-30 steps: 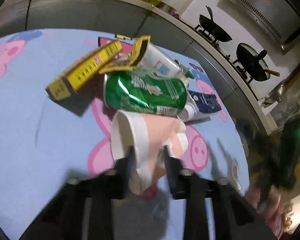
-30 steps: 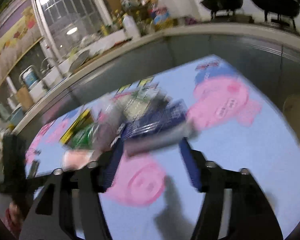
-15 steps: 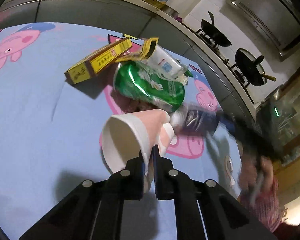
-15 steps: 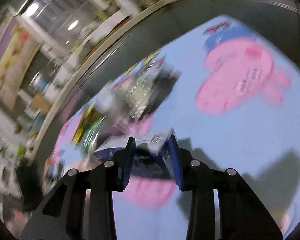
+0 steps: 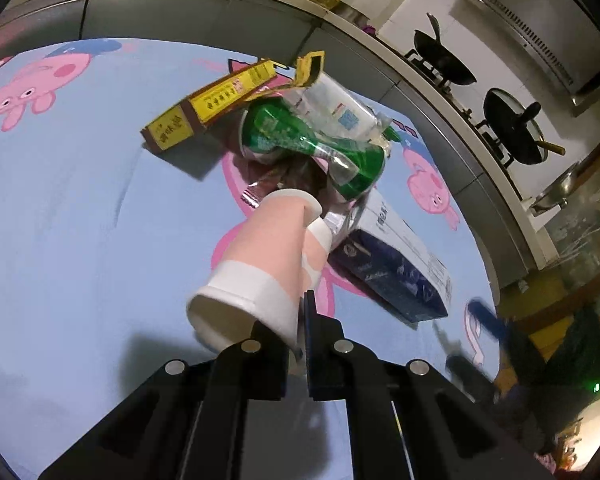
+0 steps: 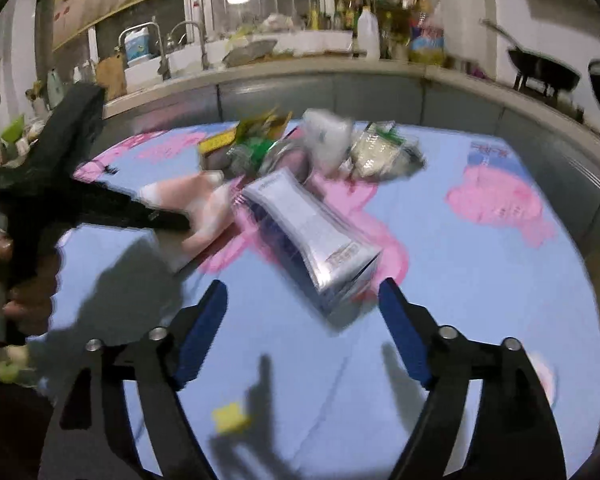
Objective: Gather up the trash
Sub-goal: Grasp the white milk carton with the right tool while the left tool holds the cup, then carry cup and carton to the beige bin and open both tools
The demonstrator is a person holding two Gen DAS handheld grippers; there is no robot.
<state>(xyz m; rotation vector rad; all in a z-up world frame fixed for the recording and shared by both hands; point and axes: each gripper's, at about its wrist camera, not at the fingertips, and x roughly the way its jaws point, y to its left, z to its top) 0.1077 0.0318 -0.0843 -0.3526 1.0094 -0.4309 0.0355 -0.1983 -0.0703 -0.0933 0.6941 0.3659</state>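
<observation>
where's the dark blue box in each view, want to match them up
Left wrist view: the dark blue box lies right of centre on the blue tablecloth, just right of the paper cup pinched in the left gripper.
Right wrist view: the box sits at centre, blurred, just ahead of the open right gripper.
Shared landmark: the paper cup, left of the box in both.

Surface [image 5: 60, 208]: carries the trash heap at centre.
Cup [image 5: 260, 264]: nearest the left tongs [image 5: 300, 320].
Can [image 5: 312, 148]: behind cup.
Long box [image 5: 216, 100]: left of can.
Carton [image 5: 396, 264]: right of cup.
</observation>
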